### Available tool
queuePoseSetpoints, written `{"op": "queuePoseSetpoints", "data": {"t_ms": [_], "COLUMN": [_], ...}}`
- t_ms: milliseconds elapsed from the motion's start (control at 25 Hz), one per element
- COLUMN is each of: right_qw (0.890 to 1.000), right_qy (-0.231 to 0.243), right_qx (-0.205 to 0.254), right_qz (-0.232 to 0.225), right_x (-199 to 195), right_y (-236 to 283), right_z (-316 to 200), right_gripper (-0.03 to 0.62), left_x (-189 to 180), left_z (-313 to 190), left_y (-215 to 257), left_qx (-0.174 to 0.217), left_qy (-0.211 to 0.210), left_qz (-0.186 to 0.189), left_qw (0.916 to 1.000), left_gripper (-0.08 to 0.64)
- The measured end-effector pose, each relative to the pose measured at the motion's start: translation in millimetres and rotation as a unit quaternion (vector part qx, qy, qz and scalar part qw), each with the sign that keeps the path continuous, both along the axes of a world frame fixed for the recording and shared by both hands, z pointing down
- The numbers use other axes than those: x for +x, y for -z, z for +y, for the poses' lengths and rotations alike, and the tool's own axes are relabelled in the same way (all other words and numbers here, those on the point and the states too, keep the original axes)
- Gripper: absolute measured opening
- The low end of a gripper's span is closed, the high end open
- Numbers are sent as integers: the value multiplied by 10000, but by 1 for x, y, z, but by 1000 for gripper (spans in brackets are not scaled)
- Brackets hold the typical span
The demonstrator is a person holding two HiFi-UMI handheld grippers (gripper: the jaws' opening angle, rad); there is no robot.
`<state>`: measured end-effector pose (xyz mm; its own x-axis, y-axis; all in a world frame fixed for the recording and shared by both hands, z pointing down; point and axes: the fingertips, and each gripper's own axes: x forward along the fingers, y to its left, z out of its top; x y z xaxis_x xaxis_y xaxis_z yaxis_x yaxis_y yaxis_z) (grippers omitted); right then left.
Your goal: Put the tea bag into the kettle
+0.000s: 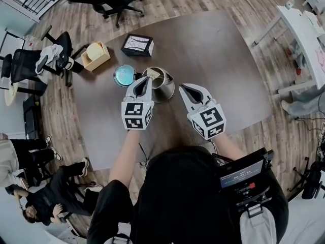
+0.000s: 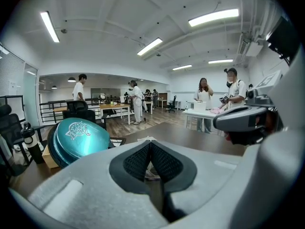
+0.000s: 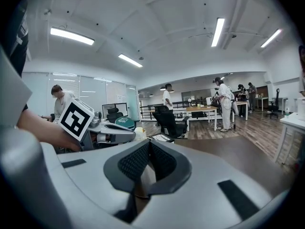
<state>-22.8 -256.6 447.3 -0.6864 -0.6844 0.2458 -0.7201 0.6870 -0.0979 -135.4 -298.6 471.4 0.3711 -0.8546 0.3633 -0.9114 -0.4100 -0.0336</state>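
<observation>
Head view: kettle [image 1: 167,89] left side hidden behind left gripper [image 1: 144,80]; kettle contents too small to tell. Left gripper view: pale scrap [image 2: 151,172] behind closed jaws, mostly hidden, unidentifiable; teal lid [image 2: 78,140] bottom hidden by gripper body.

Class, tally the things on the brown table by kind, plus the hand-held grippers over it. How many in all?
Hand-held gripper: 2, the left hand-held gripper and the right hand-held gripper
Kettle: 1
Teal round tin: 1
Wooden box: 1
Black box: 1
Total: 6
</observation>
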Motion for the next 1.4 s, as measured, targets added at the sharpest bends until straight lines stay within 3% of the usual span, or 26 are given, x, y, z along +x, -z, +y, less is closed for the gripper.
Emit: {"op": "queuePoseSetpoints", "data": {"t_ms": [720,1400], "right_qw": [10000,9999], "right_qy": [-71,-111], "right_qx": [-24,-11], "right_qz": [-40,-43], "right_x": [2,2], "right_y": [-4,-1], "right_z": [4,8], "right_gripper": [8,8], "left_x": [0,-2], "left_z": [5,7], "left_y": [-26,-24], "left_qx": [-316,-264], "left_qy": [-52,-54], "left_qz": [-407,-372], "left_qw": [9987,9989], "left_gripper": [6,7]}}
